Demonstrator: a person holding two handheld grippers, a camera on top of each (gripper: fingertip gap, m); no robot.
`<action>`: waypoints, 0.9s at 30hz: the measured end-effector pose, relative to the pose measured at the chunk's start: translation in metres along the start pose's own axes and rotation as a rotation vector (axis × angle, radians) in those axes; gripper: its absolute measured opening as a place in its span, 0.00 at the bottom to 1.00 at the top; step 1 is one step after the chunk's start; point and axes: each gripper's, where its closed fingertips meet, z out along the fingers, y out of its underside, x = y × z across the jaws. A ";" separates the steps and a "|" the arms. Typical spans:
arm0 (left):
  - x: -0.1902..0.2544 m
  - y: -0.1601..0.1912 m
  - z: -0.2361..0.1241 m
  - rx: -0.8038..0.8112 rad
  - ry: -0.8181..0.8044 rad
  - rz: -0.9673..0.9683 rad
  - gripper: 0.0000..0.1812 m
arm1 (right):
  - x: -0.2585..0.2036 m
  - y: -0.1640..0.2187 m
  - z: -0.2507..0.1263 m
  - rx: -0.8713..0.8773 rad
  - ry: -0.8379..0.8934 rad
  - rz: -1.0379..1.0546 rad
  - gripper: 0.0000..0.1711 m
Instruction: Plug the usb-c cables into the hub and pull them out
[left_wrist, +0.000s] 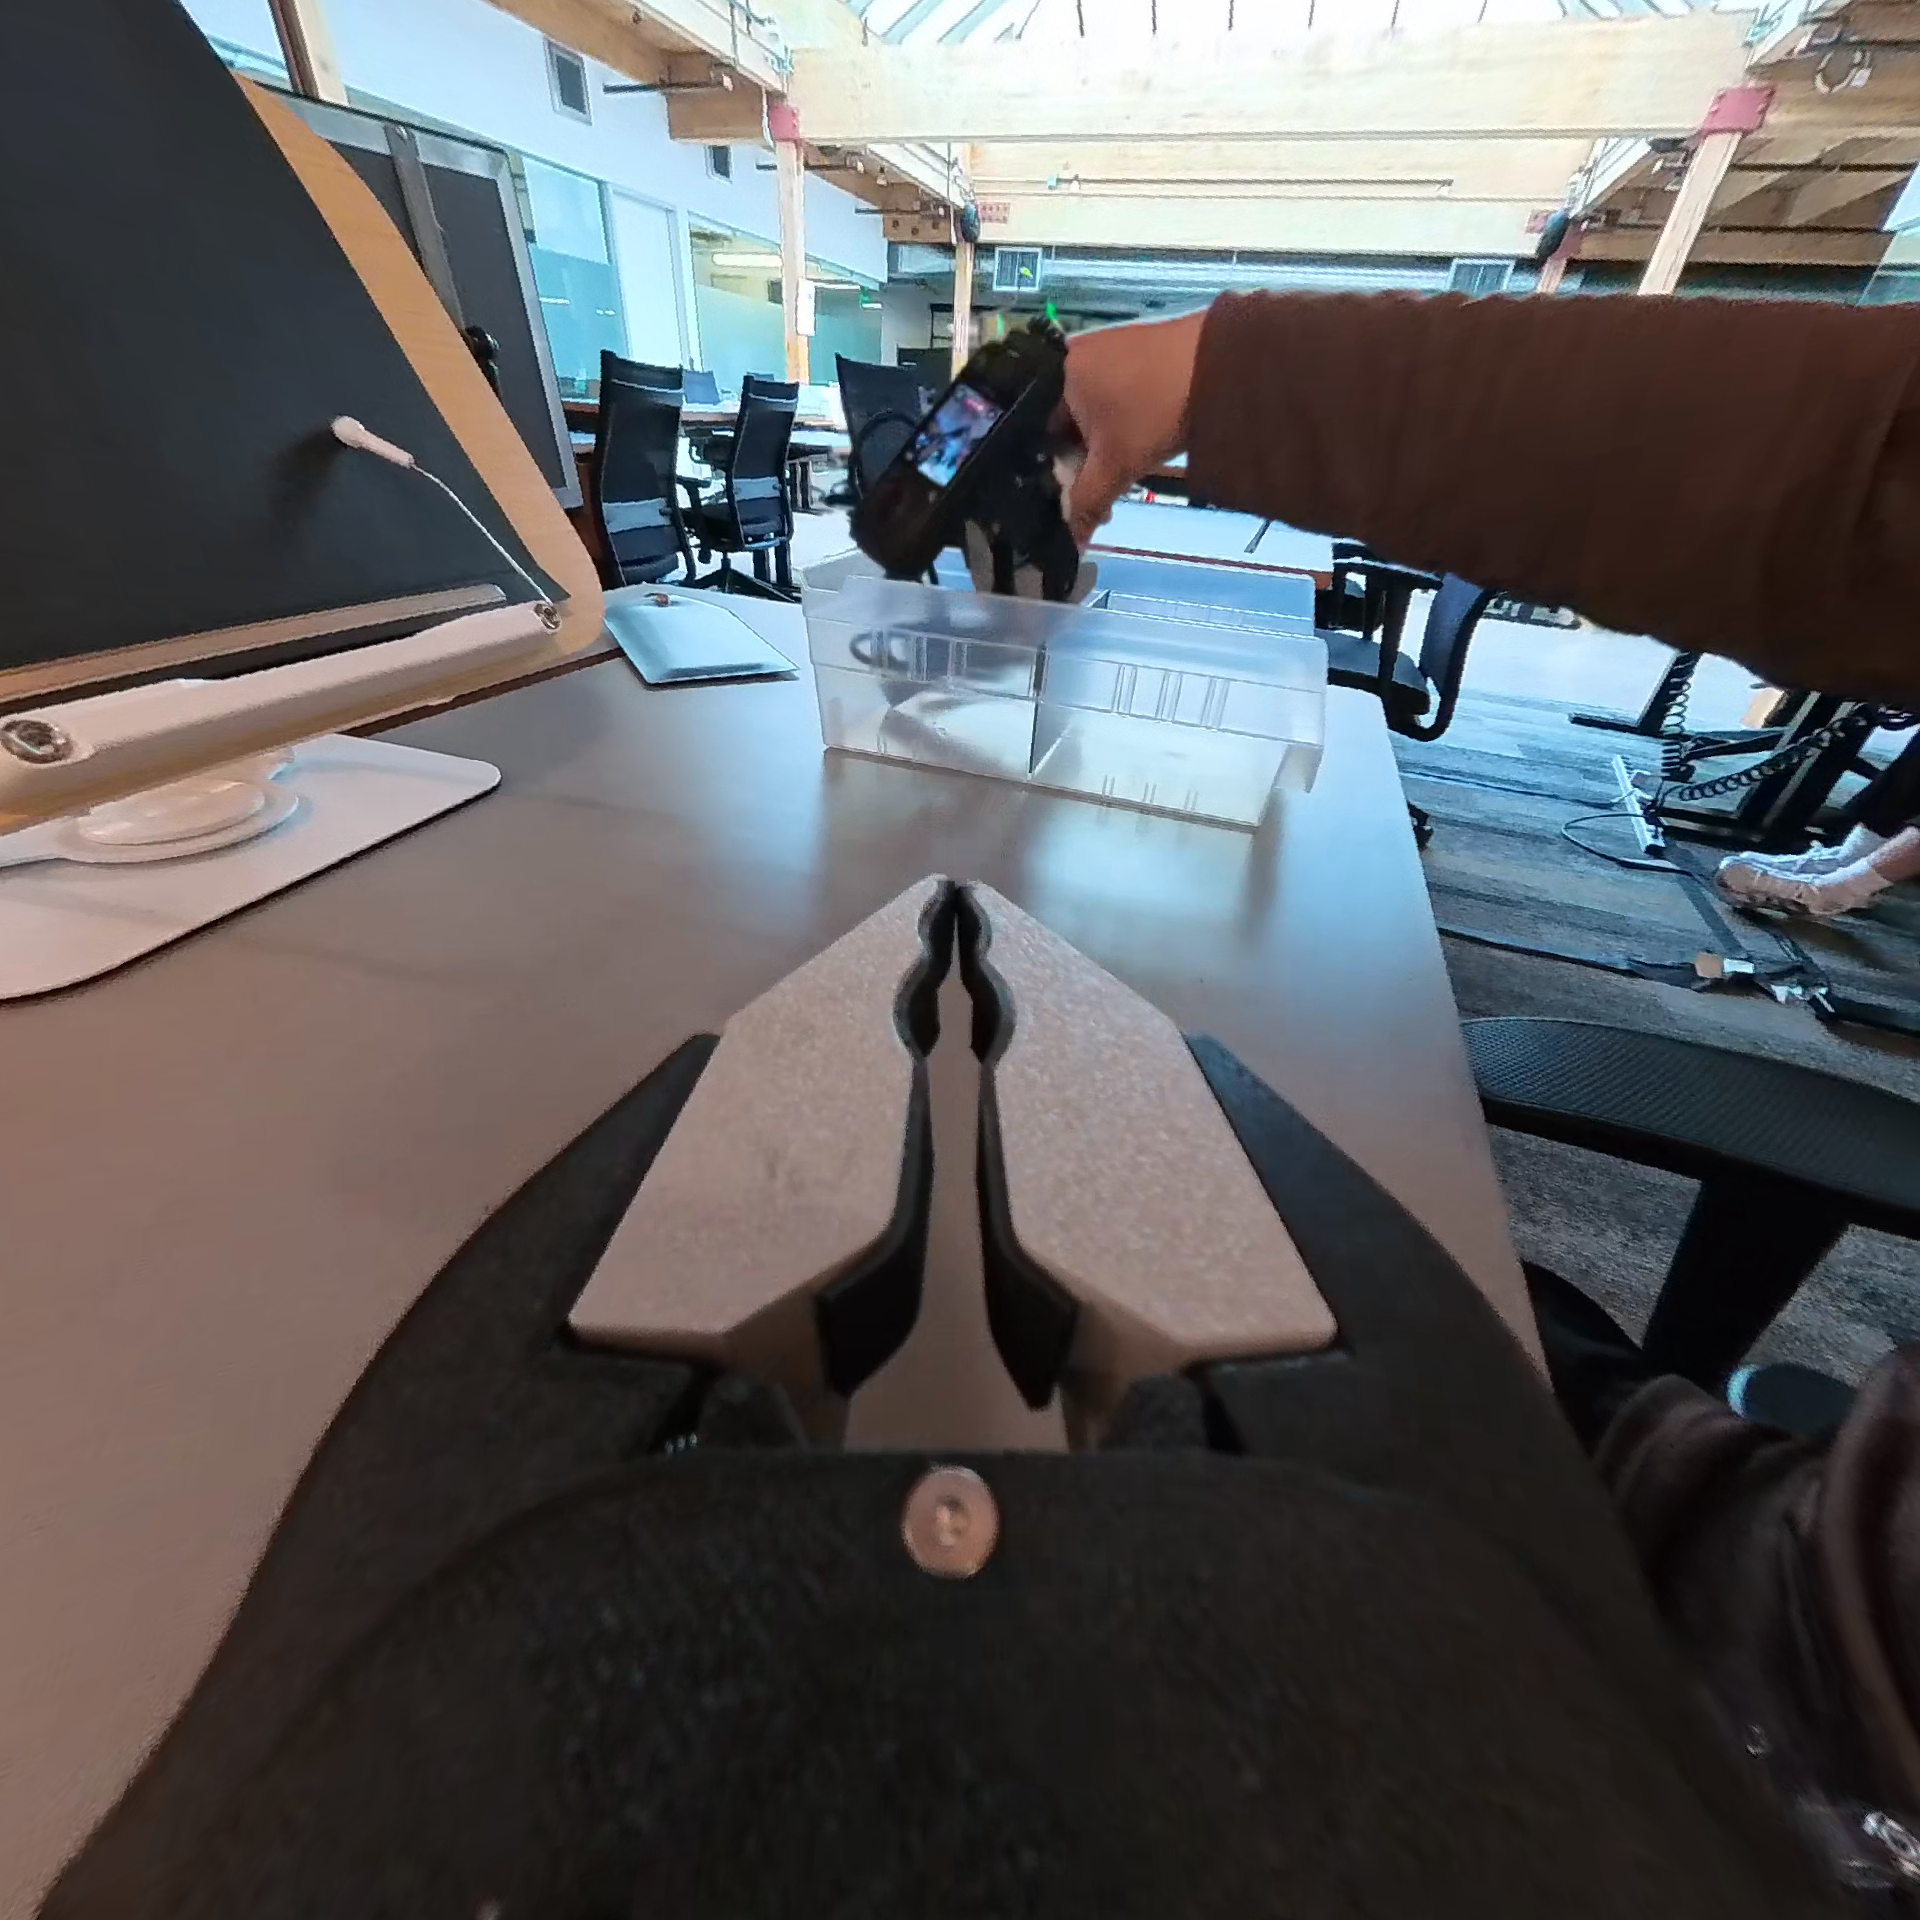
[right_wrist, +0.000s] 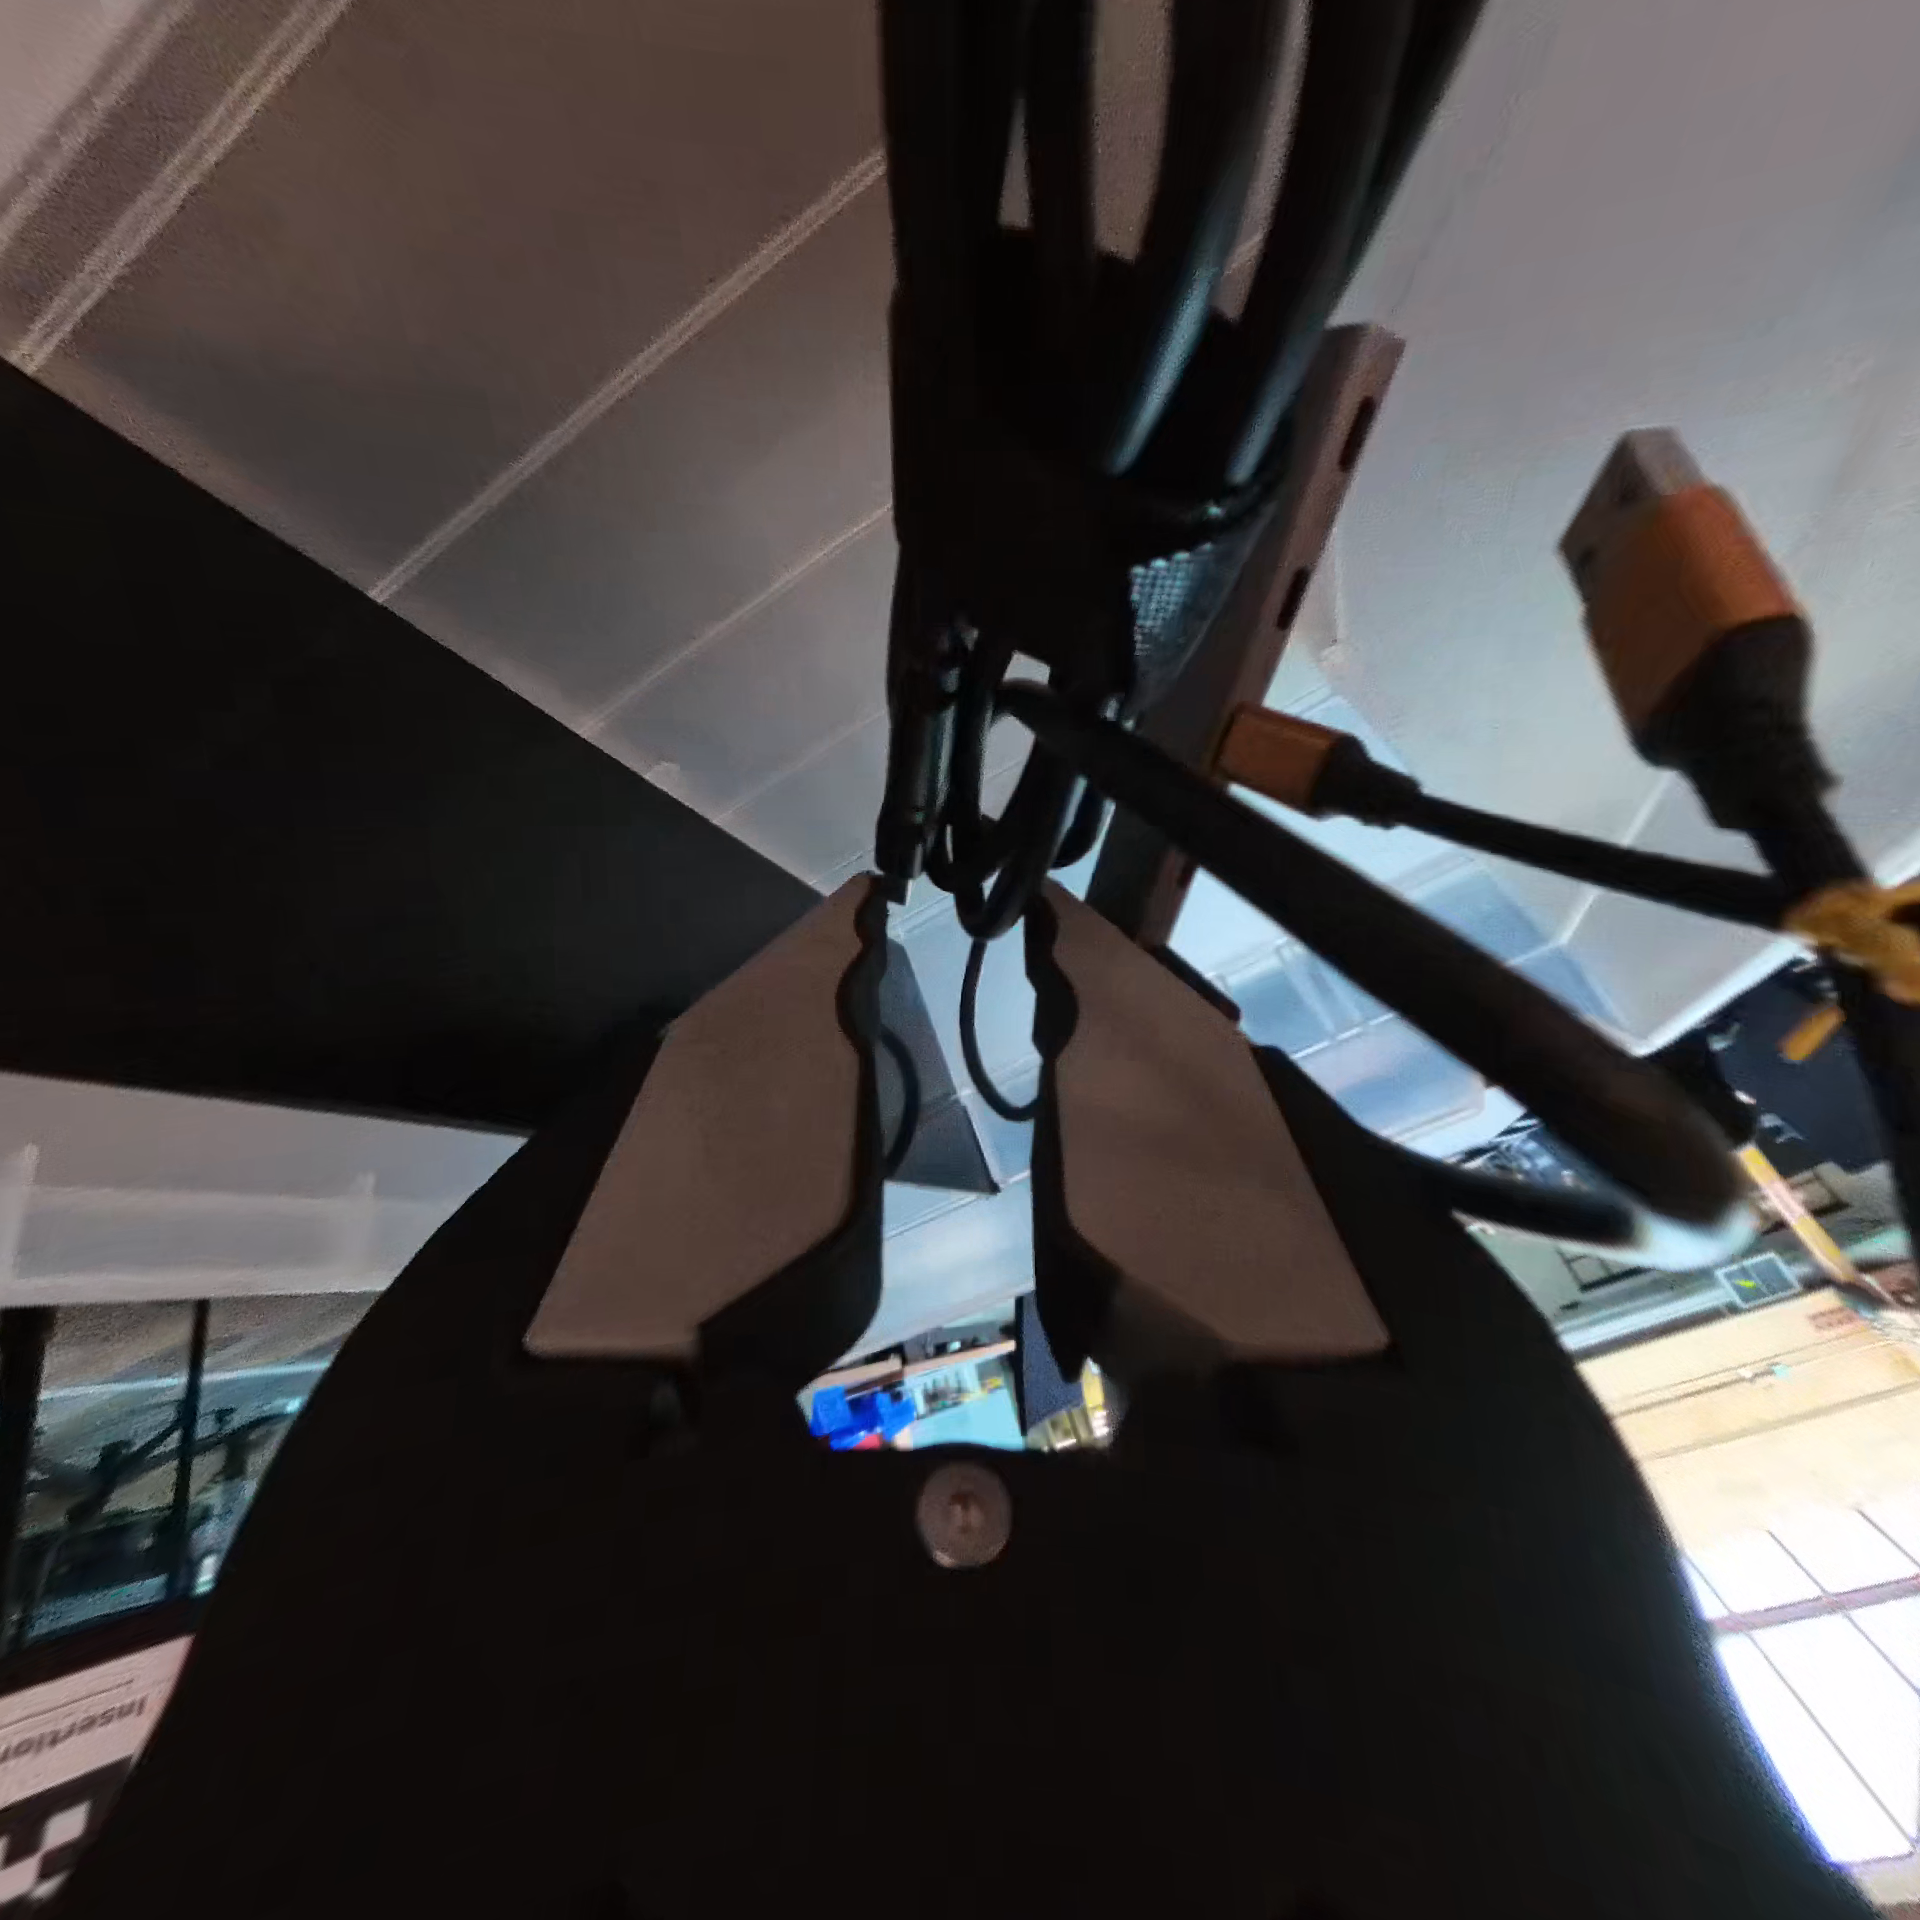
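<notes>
My left claw hovers over open counter, fingers together, empty. My right claw reaches into the clear bin near the counter's far edge, fingers apart around dark cables beside the hub. An orange-shelled plug crowds its right.

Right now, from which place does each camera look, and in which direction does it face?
Left wrist view: low over the table, behind the shut left gripper, facing the clear bin; a sleeved arm shows.
Right wrist view: inside the bin, behind the open right gripper, facing bundled black cables, an orange-collared plug and a grey hub.
Shared: the left view shows the right gripper dipping into the bin.
</notes>
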 end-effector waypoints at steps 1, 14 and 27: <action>0.000 0.001 0.001 -0.005 0.001 0.003 0.00 | -0.001 0.002 0.000 -0.005 -0.012 0.005 0.15; 0.006 0.002 0.001 -0.016 0.011 0.027 0.00 | 0.012 0.042 -0.085 0.469 -0.042 0.302 0.32; 0.010 -0.007 -0.001 0.060 0.032 0.054 0.00 | -0.190 -0.140 -0.280 1.444 -0.393 0.279 0.37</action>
